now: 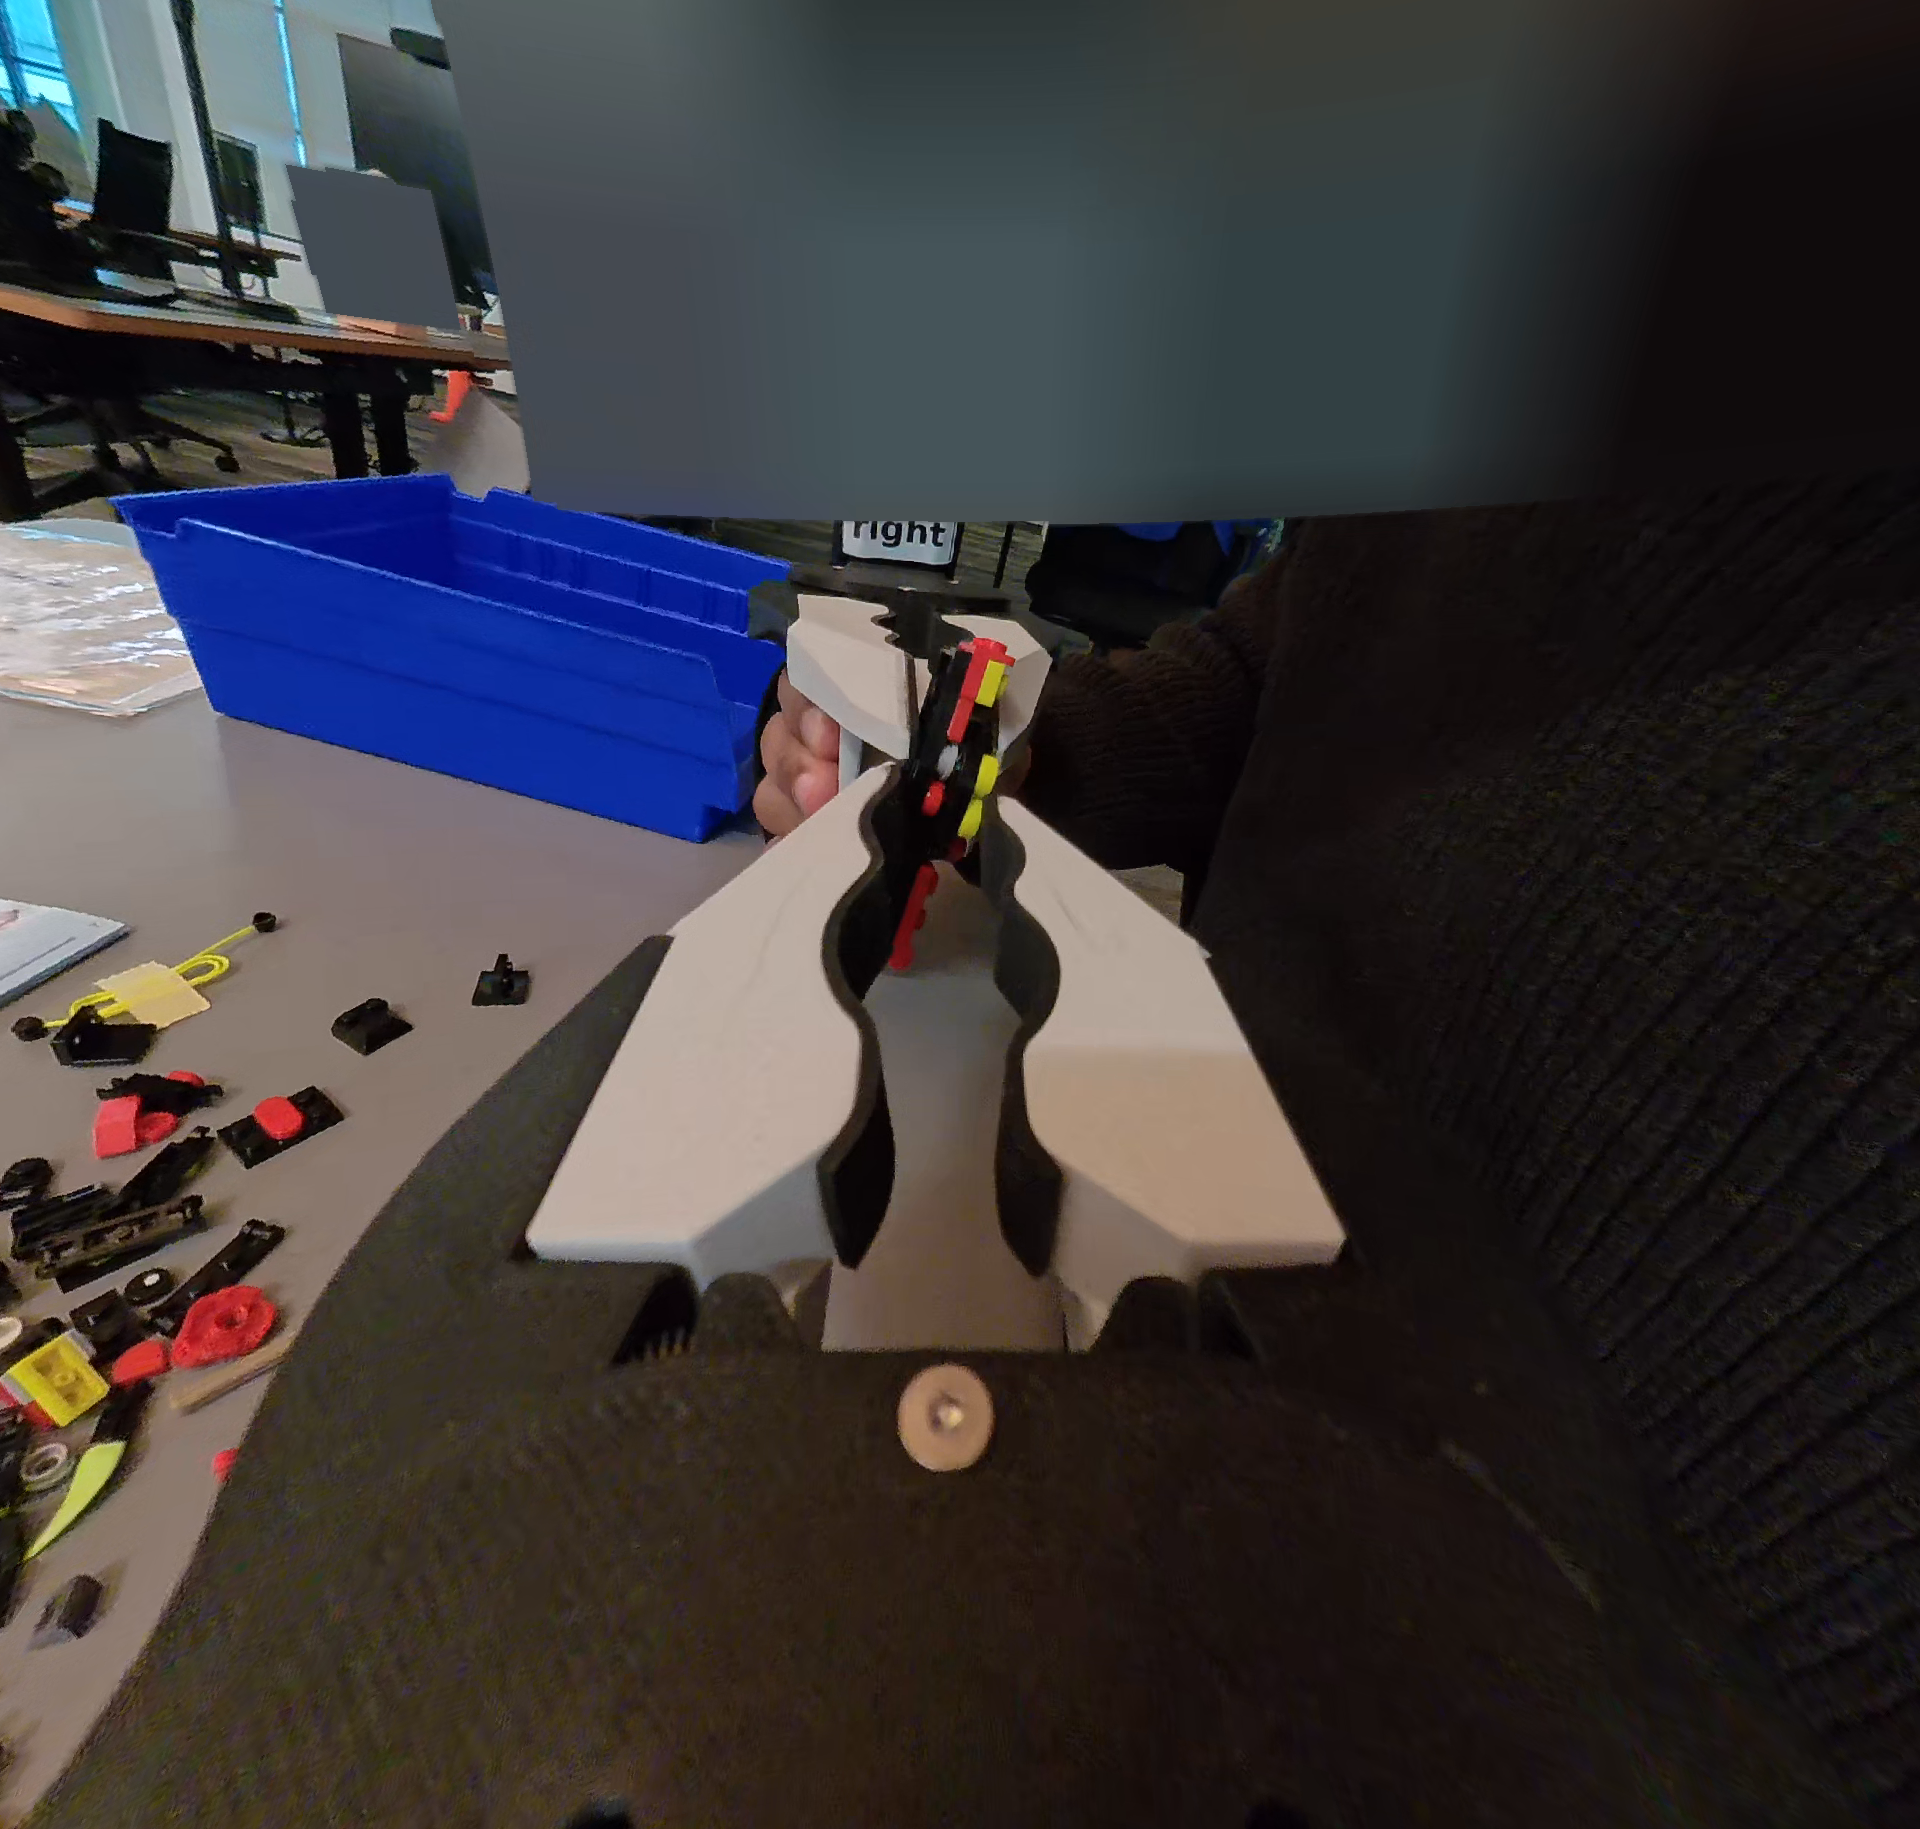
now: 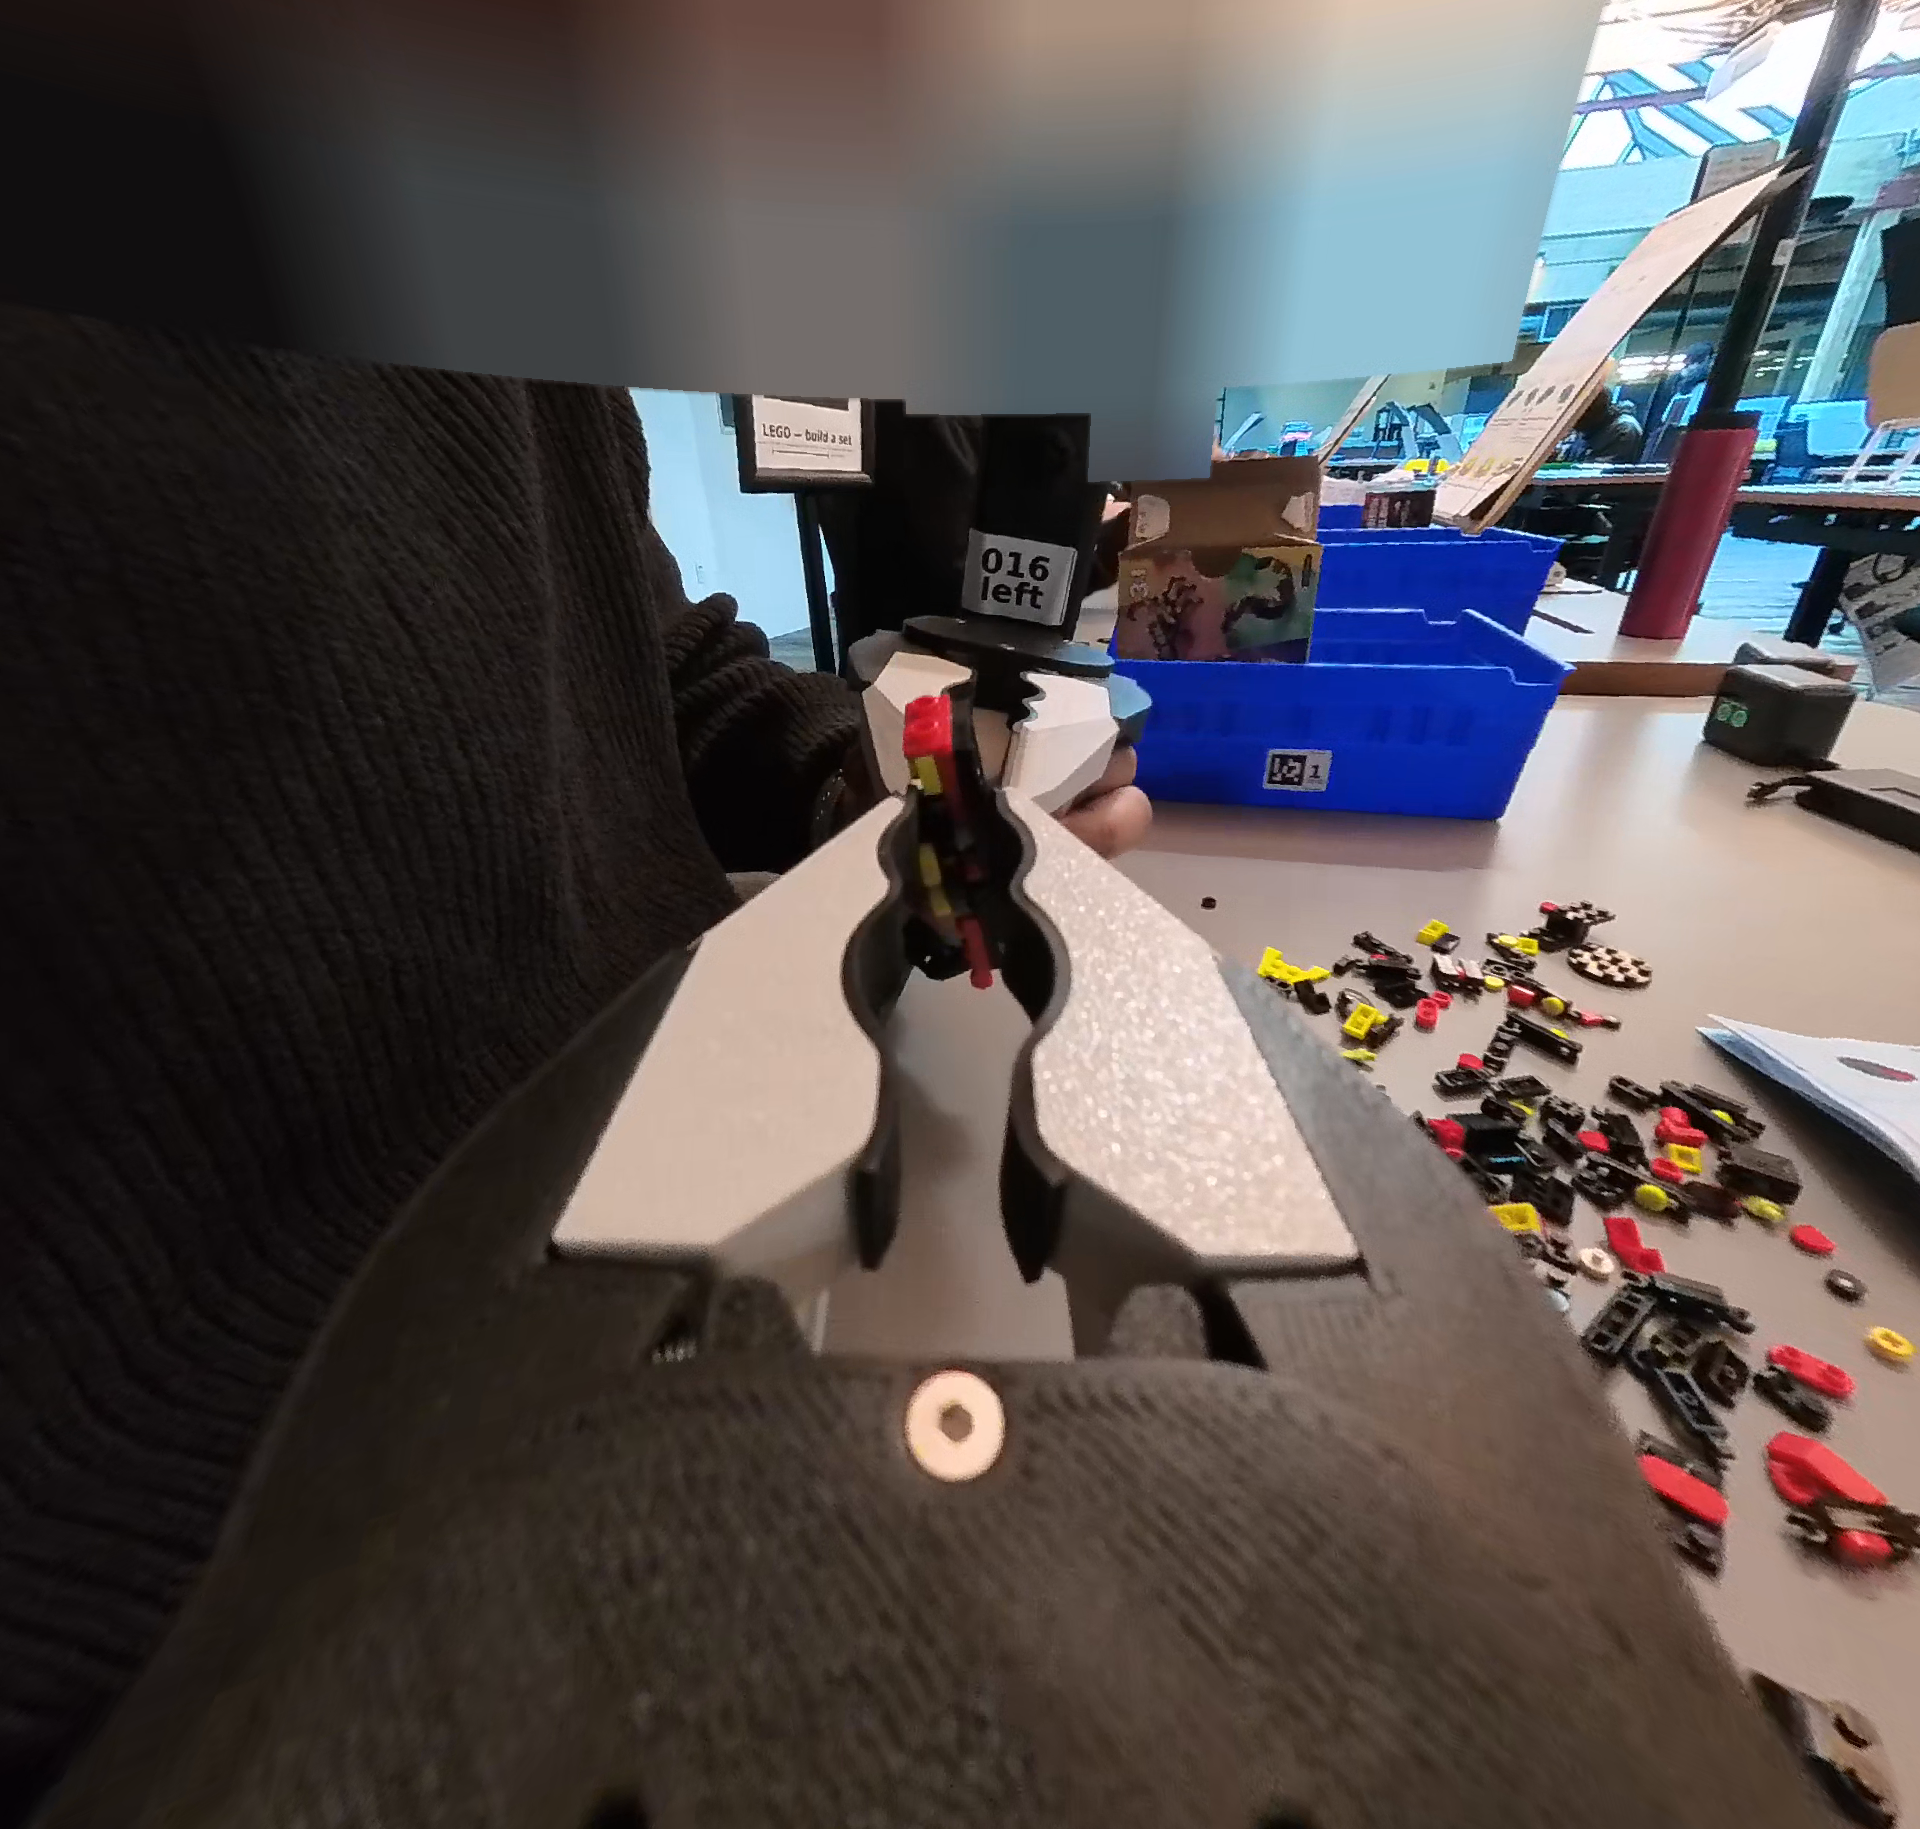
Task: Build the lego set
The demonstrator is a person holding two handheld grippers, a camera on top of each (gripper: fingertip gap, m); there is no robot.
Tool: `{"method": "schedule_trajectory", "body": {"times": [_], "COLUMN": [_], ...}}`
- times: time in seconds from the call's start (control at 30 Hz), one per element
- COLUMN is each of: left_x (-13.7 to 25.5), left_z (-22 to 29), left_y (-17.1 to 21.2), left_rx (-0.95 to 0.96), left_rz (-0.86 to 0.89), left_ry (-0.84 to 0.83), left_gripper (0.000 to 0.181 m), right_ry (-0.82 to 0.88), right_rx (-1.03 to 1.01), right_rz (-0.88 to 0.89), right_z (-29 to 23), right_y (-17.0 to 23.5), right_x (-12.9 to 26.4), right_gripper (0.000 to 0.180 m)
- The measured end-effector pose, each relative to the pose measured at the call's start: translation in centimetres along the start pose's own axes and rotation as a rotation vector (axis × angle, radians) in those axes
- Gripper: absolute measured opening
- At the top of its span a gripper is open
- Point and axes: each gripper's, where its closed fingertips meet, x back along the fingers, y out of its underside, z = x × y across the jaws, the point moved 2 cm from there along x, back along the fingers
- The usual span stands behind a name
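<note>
Grey table under everything, blue bin at the far side. Held up above the near edge, tip to tip: left gripper and right gripper, both clamped together on one small half-built model of black, red and yellow bricks, pinched from opposite ends. Only a start made, by the look of it. Dozens of loose pieces scattered on the table, waiting to go on; instruction booklet beside them.
</note>
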Motion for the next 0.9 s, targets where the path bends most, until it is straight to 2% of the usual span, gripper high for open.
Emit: {"method": "schedule_trajectory", "body": {"times": [0.5, 0.63, 0.9], "left_x": [0.0, 0.3, 0.0], "left_z": [-0.8, -1.1, -1.9], "left_y": [0.1, 0.0, 1.3], "left_rx": [0.074, 0.039, 0.063], "left_rz": [0.025, 0.032, -0.044], "left_ry": [0.001, -0.037, -0.074], "left_gripper": [0.011, 0.013, 0.023], "right_ry": [0.027, 0.037, 0.047], "right_rx": [-0.030, -0.042, -0.169], "right_rz": [-0.014, -0.039, -0.282], "right_z": [0.8, 1.2, 1.8], "right_y": [0.3, 0.7, 4.8], "right_x": [0.2, 0.4, -0.3], "right_gripper": [0.011, 0.011, 0.011]}}
